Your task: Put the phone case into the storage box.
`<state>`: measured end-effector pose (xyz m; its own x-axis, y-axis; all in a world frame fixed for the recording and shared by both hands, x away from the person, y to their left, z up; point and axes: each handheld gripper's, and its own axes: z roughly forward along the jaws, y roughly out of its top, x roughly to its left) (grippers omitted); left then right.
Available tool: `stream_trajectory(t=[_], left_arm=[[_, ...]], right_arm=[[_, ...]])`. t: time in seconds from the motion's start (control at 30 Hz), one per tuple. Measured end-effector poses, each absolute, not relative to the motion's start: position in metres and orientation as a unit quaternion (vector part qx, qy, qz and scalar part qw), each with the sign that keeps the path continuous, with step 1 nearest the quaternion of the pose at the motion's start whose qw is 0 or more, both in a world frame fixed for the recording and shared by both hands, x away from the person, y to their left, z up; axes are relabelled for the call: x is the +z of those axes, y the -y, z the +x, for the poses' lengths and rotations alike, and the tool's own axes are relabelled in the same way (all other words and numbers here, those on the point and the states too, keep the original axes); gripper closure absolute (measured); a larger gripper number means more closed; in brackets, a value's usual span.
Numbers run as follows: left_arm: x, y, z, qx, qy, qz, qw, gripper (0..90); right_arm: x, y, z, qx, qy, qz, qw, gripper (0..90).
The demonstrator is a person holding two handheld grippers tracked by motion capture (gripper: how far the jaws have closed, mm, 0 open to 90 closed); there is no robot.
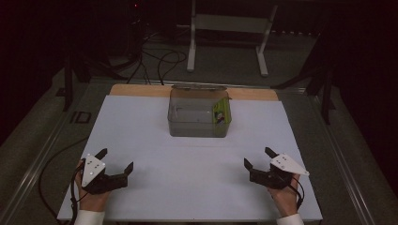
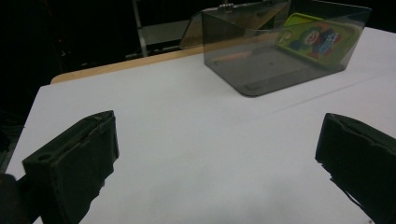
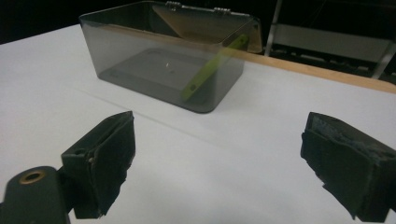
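high view overhead, forward-down; claw views low, sharing box (image 1: pixel 199 117).

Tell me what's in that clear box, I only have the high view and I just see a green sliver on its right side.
Observer: The left gripper view shows a flat green card with a colourful cartoon clown printed on it.
Operator: Is it lying flat on the bottom?
Observer: No. The right gripper view shows it edge-on, leaning tilted against one end wall of the box.
Operator: Is the lid shut?
Observer: It is open, hinged back behind the box.
Operator: Are the right tongs holding anything?
Observer: No, the right tongs are open with bare white table between the jaws.
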<state>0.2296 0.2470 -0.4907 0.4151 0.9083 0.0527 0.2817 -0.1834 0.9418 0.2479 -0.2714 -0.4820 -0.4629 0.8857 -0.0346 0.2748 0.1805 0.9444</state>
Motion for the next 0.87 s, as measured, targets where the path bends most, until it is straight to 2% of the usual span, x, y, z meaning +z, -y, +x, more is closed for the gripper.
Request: stream_trajectory(t=[0.87], left_arm=[[-0.494, -0.259, 0.228, 0.334, -0.444, 0.684, 0.473, 0.0]], right_arm=[[-0.496, 0.277, 0.234, 0.501, -0.697, 0.401, 0.32, 10.5]])
